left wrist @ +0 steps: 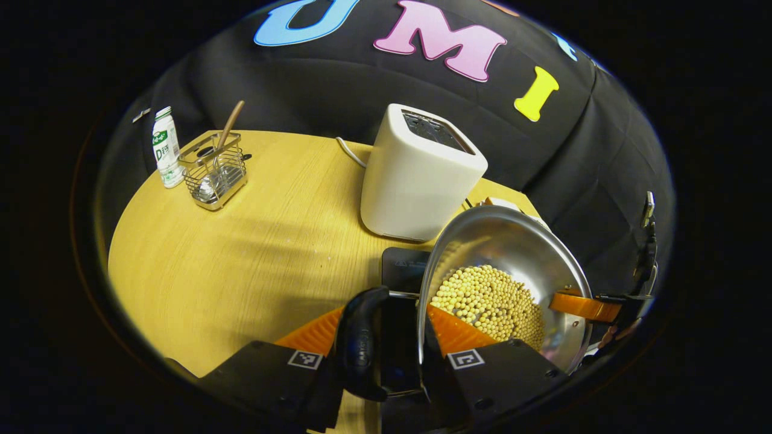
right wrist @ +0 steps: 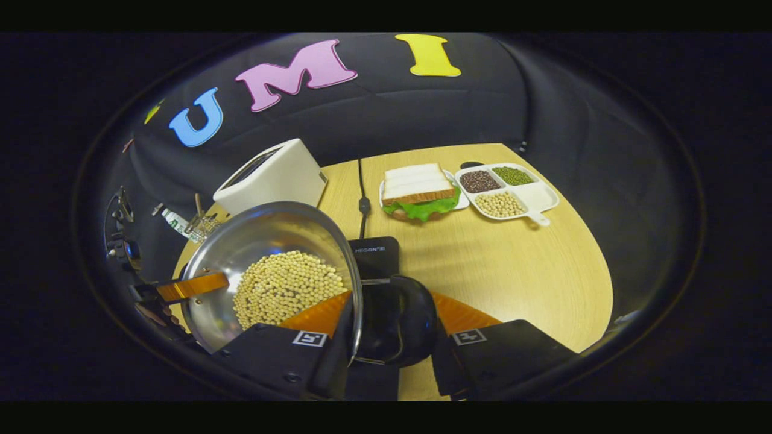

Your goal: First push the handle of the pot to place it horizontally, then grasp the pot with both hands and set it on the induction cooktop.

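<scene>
A steel pot (left wrist: pixel 512 247) holding several yellow soybeans (left wrist: pixel 488 301) hangs between both grippers. My left gripper (left wrist: pixel 386 316) is shut on the pot: one orange finger sits inside the rim, the other outside the black side handle (left wrist: pixel 362 337). In the right gripper view my right gripper (right wrist: pixel 392 307) clamps the opposite black handle (right wrist: pixel 398 319) and the pot (right wrist: pixel 271 232) rim the same way. Each view shows the other gripper's orange finger at the pot's far rim. The black induction cooktop (left wrist: pixel 404 265) (right wrist: pixel 374 253) lies on the table just past the pot, partly hidden by it.
A white toaster (left wrist: pixel 422 175) stands behind the cooktop, its cable (right wrist: pixel 362 205) running back. A bottle (left wrist: pixel 166 147) and a wire basket (left wrist: pixel 214 172) with a wooden utensil sit far left. A sandwich plate (right wrist: pixel 419 193) and a divided bean tray (right wrist: pixel 506 190) sit on the right side.
</scene>
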Demonstrator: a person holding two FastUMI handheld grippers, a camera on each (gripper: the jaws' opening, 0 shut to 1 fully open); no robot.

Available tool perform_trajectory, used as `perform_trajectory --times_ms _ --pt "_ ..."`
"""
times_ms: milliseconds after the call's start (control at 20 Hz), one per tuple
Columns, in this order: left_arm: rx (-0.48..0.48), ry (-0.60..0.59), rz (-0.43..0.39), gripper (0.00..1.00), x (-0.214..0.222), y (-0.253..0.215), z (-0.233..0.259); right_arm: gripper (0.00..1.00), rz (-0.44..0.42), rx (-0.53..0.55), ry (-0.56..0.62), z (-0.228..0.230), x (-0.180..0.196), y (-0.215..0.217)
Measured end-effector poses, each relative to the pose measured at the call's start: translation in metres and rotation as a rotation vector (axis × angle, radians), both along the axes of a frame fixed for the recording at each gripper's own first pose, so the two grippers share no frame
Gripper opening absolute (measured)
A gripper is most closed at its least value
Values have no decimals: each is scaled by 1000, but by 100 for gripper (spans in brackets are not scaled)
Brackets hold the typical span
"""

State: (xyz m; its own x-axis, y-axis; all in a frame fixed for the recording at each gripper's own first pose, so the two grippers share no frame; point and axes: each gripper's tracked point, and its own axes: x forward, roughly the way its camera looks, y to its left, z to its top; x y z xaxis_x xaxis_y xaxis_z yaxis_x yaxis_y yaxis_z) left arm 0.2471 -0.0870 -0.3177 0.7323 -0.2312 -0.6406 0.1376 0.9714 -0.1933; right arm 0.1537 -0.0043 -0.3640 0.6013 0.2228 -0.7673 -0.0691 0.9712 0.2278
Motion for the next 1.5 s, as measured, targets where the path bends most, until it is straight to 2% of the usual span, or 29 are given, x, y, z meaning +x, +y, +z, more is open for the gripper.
perform_trajectory --times_ms 200,250,300,350,550,600,650,700,750,800,850,950,1150,1500 --pt "7 5 -2 63 -1 0 -1 57 -3 5 5 0 0 1" --pt "7 7 1 63 -1 0 -1 61 -3 7 6 0 -1 1" --pt "7 10 3 63 -1 0 -1 58 -5 8 6 0 0 1" --pt "5 16 7 63 -2 0 -1 61 -8 8 7 0 0 1" --pt "7 39 13 64 -2 0 -2 63 -9 12 21 -2 -2 2" --pt "9 44 20 64 -3 0 -2 65 -12 -1 28 -4 -3 -1" --pt "18 44 31 66 -2 1 0 75 -15 -9 34 -5 -4 -3" --pt "41 49 45 67 -2 3 2 77 -26 -10 33 -3 -4 -5" --pt "69 54 52 74 -6 7 5 87 -40 6 24 1 -1 -4" --pt "123 49 51 95 -9 8 7 100 -53 19 11 9 -1 -4" --pt "152 22 45 98 -10 9 16 99 -61 26 -6 15 0 -6" --pt "164 -24 36 96 -16 4 37 99 -62 16 -37 27 -3 -12" --pt "136 -119 42 96 -37 -2 83 99 -50 -26 -157 73 -15 -15" --pt "114 -374 84 95 -104 19 188 99 -63 -73 -534 205 -42 0"
